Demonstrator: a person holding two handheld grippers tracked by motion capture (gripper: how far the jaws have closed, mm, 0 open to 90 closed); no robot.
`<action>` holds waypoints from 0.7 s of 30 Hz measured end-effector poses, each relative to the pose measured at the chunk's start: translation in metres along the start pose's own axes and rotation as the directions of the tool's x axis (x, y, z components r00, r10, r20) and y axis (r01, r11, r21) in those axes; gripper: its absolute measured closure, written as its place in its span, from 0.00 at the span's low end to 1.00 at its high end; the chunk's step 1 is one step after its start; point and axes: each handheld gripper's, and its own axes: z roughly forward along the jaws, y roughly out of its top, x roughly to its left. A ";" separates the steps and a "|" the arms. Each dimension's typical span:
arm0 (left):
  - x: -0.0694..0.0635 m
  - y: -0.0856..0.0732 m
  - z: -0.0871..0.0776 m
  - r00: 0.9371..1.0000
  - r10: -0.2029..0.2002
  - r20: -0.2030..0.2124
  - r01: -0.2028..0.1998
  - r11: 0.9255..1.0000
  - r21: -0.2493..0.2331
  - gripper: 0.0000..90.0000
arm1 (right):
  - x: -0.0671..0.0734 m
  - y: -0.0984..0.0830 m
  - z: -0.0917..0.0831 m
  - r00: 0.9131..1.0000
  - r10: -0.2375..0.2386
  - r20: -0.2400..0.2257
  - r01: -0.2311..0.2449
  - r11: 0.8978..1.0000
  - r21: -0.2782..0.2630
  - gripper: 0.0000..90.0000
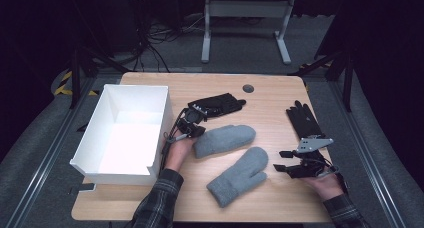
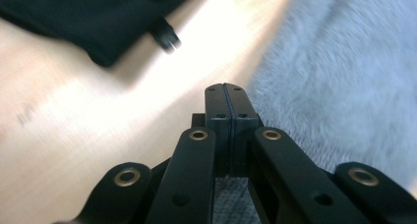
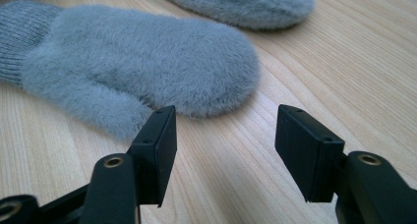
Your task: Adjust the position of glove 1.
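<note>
**Two grey mittens on the bench, tongs empty**

The left tongs (image 1: 191, 119) are pressed together on nothing, hovering just beside the cuff end of the far grey mitten (image 1: 225, 139), near a black glove (image 1: 220, 104) and a white box (image 1: 125, 133). The right tongs (image 1: 284, 160) stand apart and empty, low over the bench (image 1: 270, 93), near the thumb of the near grey mitten (image 1: 239, 177). A second black glove (image 1: 303, 120) lies just behind them
</note>
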 end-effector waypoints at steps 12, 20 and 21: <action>-0.016 -0.018 -0.011 0.997 -0.001 0.076 0.006 0.998 -0.063 0.93 | 0.001 0.000 0.001 1.000 -0.001 -0.001 0.001 1.000 0.006 0.47; -0.010 0.000 0.004 0.979 -0.011 0.203 0.039 0.991 -0.131 0.67 | 0.002 0.000 0.001 1.000 -0.001 -0.002 0.001 1.000 0.009 0.47; -0.010 0.000 0.004 0.979 -0.011 0.203 0.039 0.991 -0.131 0.66 | 0.002 0.000 0.001 1.000 -0.001 -0.002 0.001 1.000 0.009 0.47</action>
